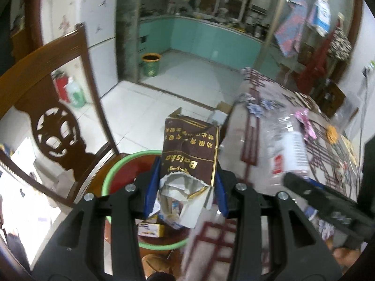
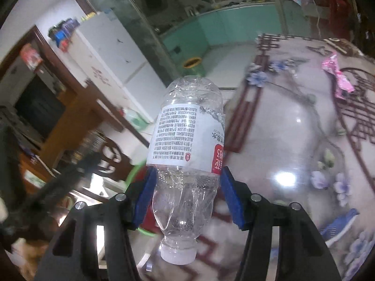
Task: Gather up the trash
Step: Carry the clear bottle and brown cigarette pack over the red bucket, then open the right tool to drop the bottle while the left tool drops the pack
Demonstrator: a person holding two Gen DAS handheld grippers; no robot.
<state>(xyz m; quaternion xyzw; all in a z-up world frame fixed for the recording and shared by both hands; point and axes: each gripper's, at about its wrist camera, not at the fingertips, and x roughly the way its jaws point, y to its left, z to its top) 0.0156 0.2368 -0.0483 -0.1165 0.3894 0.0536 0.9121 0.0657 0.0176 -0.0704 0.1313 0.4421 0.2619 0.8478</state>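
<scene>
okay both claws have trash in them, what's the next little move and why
Probably open the left claw and let the torn brown carton drop: it already hangs over the green basin with other trash in it. The right claw's bottle is beside the basin, over the table.

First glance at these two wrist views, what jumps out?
The left gripper clamps a torn brown cigarette pack with gold lettering, held above a green-rimmed basin that already has scraps in it. The right gripper has an empty clear water bottle between its fingers, cap toward the camera, over the patterned tablecloth. A pink wrapper lies on the cloth at upper right.
</scene>
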